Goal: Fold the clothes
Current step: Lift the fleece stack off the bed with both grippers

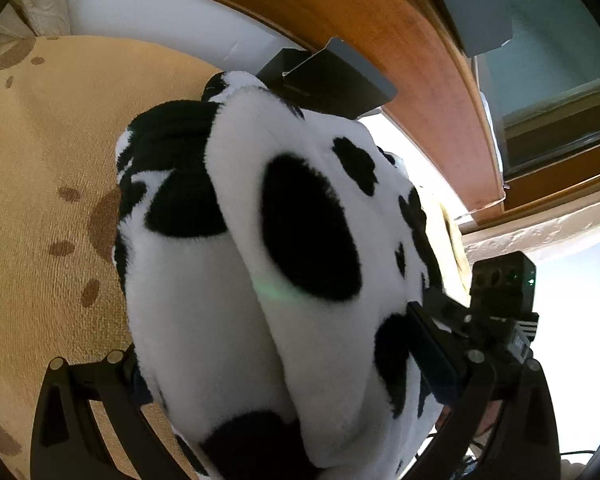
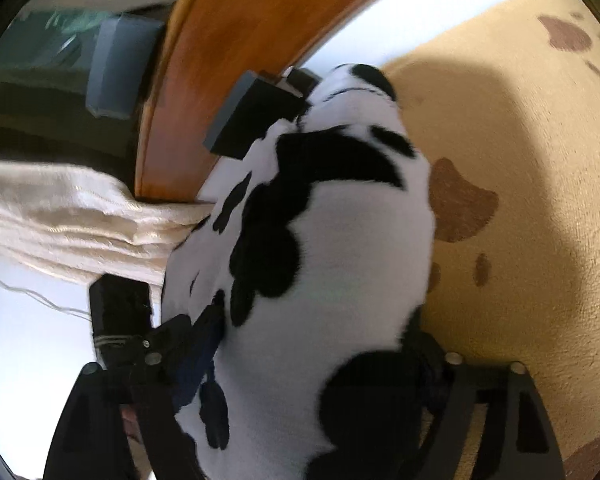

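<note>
A fluffy white garment with black cow patches [image 1: 236,264] fills the middle of the left wrist view and hangs bunched above a yellow carpet. My left gripper [image 1: 276,376] is shut on the garment; its fingertips are buried in the fleece. In the right wrist view the same garment [image 2: 340,248] hangs from my right gripper [image 2: 312,364], which is also shut on it. The other gripper's black body shows beside the garment in each view, on the right in the left wrist view [image 1: 500,312] and on the left in the right wrist view [image 2: 120,312].
A yellow carpet with brown paw prints [image 1: 40,200] lies below. A wooden frame [image 1: 420,80] with a white strip and a glass door stand behind. A dark grey box [image 1: 328,76] sits by the frame. A cream towel [image 2: 60,216] lies at left in the right wrist view.
</note>
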A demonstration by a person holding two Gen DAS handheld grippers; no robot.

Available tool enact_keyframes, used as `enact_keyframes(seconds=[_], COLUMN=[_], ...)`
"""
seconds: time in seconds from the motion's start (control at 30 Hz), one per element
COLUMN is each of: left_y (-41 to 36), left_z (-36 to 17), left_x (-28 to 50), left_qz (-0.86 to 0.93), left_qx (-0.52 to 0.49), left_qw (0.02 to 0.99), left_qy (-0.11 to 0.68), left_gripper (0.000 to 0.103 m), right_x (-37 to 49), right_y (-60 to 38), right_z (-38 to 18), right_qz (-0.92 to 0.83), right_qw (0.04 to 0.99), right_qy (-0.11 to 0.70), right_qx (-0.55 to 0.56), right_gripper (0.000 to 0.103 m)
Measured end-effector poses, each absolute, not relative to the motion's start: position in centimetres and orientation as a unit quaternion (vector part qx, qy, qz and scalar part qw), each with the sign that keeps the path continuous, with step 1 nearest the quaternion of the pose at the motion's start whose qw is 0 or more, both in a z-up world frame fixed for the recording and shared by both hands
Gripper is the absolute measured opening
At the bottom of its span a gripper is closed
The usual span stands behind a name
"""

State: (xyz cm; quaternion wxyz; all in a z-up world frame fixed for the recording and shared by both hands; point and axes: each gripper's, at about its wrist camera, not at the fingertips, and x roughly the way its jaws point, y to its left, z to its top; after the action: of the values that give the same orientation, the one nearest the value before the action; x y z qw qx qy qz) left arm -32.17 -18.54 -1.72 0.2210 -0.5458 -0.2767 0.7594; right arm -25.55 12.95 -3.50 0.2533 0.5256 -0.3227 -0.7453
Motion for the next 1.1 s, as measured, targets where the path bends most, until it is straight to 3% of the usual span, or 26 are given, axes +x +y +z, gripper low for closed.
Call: enact_keyframes(seconds=[0.07, 0.13, 0.23, 0.3, 0.4, 0.87, 1.1], left_y=[-18.6, -18.3, -17.9, -18.1, -18.5, -22.5, -30.7], left_z=[-1.7, -1.4, -1.1, -0.6, 0.5, 7.6, 9.9], left_x=[-31.9, -31.7, -31.5, -31.2, -30.4, -22.4, -12.7], left_qz=[0.761, 0.764, 0.77, 0.772, 0.777, 0.814, 0.838], left_qx=[-0.543, -0.541, -0.539, -0.535, -0.525, -0.435, -0.39], left_qw=[0.221, 0.219, 0.217, 0.217, 0.218, 0.211, 0.129], left_qy=[-0.279, -0.274, -0.264, -0.266, -0.27, -0.323, -0.359], left_gripper=[0.102, 0.097, 0.08, 0.069, 0.063, 0.063, 0.063], right_x=[-25.7, -25.6, -25.0, -24.5, -23.7, -19.0, -16.5], right_y=[11.9, 11.3, 10.2, 9.6, 8.9, 6.2, -1.1], right_z=[-2.9, -2.5, -0.9, 0.5, 2.7, 11.8, 14.0], right_qz=[-0.755, -0.76, -0.776, -0.787, -0.797, -0.819, -0.792], right_qw=[0.23, 0.214, 0.208, 0.21, 0.221, 0.281, 0.364], right_qy=[-0.293, -0.281, -0.253, -0.242, -0.239, -0.21, -0.187], right_qx=[0.539, 0.546, 0.539, 0.528, 0.509, 0.453, 0.453], right_gripper=[0.079, 0.06, 0.047, 0.045, 0.044, 0.044, 0.044])
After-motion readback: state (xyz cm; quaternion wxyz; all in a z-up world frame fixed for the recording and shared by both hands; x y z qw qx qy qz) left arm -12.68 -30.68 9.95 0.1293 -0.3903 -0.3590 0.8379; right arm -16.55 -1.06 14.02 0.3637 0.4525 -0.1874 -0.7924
